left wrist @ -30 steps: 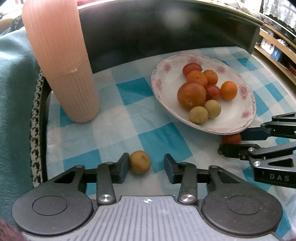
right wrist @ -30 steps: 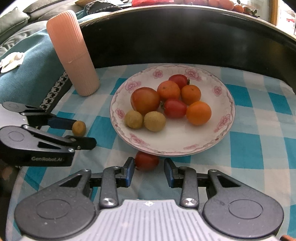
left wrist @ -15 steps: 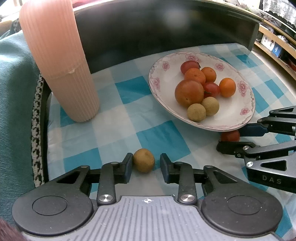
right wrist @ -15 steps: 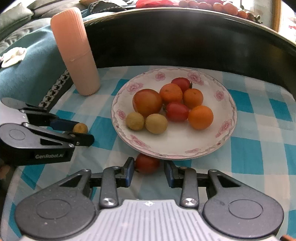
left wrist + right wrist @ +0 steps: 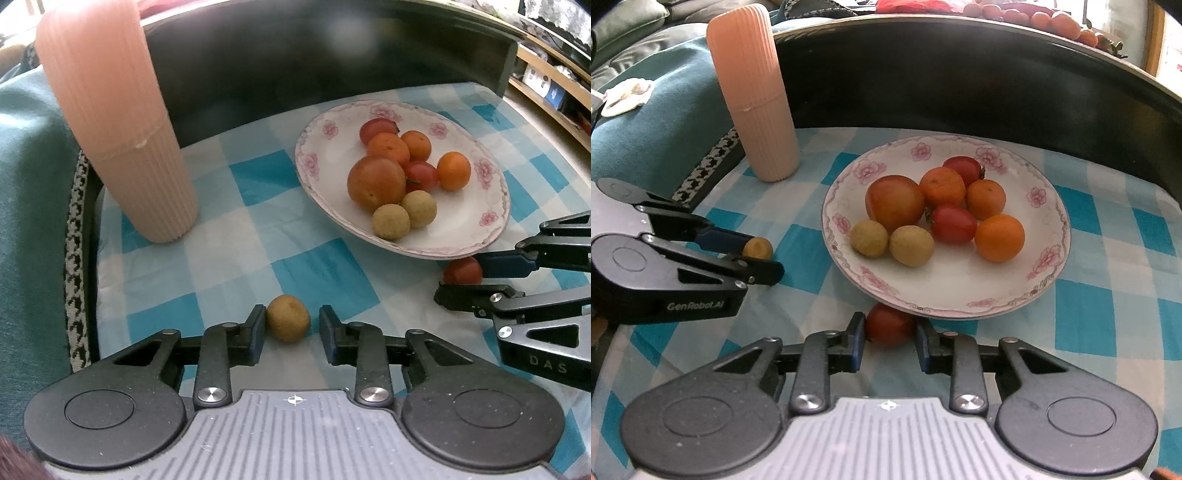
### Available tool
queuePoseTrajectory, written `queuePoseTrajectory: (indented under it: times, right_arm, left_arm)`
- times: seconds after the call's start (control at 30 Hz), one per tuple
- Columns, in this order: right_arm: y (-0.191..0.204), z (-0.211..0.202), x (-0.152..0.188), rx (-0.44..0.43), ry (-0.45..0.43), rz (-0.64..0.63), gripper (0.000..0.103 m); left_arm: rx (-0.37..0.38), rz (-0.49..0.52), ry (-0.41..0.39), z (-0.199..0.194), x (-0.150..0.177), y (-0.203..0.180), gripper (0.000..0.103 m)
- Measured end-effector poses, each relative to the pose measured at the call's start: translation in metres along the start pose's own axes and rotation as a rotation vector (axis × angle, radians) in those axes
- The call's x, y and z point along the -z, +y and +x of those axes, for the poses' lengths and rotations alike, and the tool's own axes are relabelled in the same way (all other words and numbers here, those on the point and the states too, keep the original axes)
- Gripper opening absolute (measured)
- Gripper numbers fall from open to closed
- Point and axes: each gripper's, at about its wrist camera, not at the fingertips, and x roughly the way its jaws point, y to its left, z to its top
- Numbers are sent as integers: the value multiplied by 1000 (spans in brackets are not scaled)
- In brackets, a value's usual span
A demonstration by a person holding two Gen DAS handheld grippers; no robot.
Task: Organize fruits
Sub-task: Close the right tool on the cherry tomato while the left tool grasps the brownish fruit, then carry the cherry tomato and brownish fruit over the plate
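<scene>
A brown longan point(image 5: 288, 323) lies on the checked cloth between the fingers of my left gripper point(image 5: 291, 325), whose jaws are closing onto it. A red cherry tomato point(image 5: 890, 325) sits against the front rim of the flowered plate point(image 5: 1049, 258). My right gripper point(image 5: 891, 334) is shut on it, a pad pressing each side. The plate holds several fruits: a big tomato point(image 5: 894, 202), oranges, cherry tomatoes and two longans point(image 5: 868, 238). Each gripper shows in the other's view: the right gripper point(image 5: 461, 275) and the left gripper point(image 5: 759, 253).
A tall ribbed pink cup point(image 5: 122, 122) stands at the back left on the blue-and-white checked cloth point(image 5: 317, 273). A dark curved wall point(image 5: 960, 81) rises behind the plate. Teal fabric point(image 5: 29, 221) borders the left side, and shelves point(image 5: 554, 85) lie far right.
Both grippers' fingers have drawn in around their fruit, the left around the longan, the right around the cherry tomato. Neither hand has shifted.
</scene>
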Motion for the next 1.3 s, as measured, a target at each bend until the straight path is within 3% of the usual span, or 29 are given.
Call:
queuePoseTrajectory:
  times: [0.57,1.3]
  right_arm:
    - [-5,-15,9,-6,17,-22,44]
    - [-16,-49,3,5,-56,-3,44]
  left_arm:
    - [33,111,-20,-15,2,-34,33]
    - [45,115,-88,-31,-25,-54,33]
